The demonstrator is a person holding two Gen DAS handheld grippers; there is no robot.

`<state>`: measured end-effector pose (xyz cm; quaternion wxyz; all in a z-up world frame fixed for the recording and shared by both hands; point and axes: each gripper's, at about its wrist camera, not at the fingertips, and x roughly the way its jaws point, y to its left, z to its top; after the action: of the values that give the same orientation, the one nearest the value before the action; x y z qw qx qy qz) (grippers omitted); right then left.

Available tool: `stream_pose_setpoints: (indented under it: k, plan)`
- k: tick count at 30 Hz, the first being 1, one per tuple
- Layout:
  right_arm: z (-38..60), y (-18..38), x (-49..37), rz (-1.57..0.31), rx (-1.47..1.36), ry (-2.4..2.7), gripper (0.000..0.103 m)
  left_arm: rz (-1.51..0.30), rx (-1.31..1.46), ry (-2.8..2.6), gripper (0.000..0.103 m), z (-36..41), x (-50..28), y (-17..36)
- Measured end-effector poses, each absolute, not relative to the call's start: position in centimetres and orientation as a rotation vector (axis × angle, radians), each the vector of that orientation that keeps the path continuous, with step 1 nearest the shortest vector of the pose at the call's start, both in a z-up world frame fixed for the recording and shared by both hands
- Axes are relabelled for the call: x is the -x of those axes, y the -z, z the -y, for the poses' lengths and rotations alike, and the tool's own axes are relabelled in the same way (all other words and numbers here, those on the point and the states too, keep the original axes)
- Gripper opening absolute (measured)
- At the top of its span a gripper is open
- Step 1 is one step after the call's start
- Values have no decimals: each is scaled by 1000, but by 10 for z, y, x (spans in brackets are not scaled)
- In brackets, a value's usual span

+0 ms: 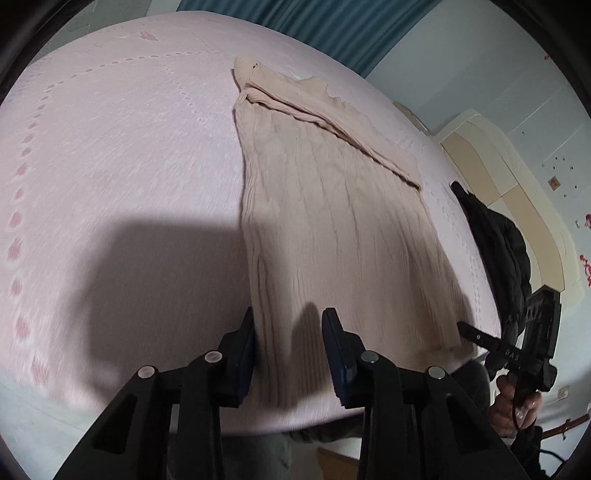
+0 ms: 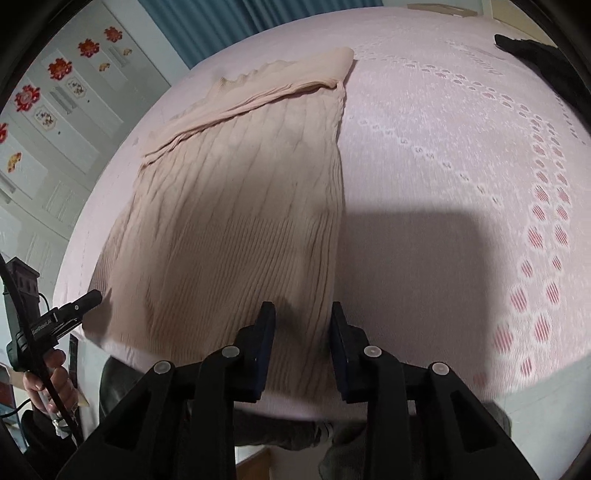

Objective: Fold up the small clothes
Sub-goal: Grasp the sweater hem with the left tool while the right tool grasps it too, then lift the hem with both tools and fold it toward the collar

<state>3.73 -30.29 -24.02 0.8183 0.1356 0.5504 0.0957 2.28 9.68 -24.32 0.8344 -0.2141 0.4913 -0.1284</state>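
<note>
A beige cable-knit sweater (image 1: 332, 221) (image 2: 240, 203) lies lengthwise on the pink bed cover (image 1: 110, 147), its sleeves folded in across the far end. My left gripper (image 1: 290, 321) is at the sweater's near left corner, and the knit fills the narrow gap between its pads. My right gripper (image 2: 303, 310) holds the near right corner the same way, with the hem bunched between its pads. Each gripper also shows at the edge of the other's view, the right gripper (image 1: 467, 328) and the left gripper (image 2: 90, 297), with a hand below it.
A black jacket (image 1: 498, 240) (image 2: 535, 48) lies on the bed's right side near a cream headboard (image 1: 491, 162). The bed's near edge runs just below the grippers. A cupboard with red stickers (image 2: 55, 92) stands to the left, and a teal curtain (image 1: 314, 22) hangs beyond the bed.
</note>
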Motion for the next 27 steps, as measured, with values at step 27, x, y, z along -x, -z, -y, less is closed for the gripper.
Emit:
stream_pose_setpoints:
  k: [27]
  plan:
    - [332,179,-18,-1006,-488,-260,4,-890,556,248,6,-129,-4,189]
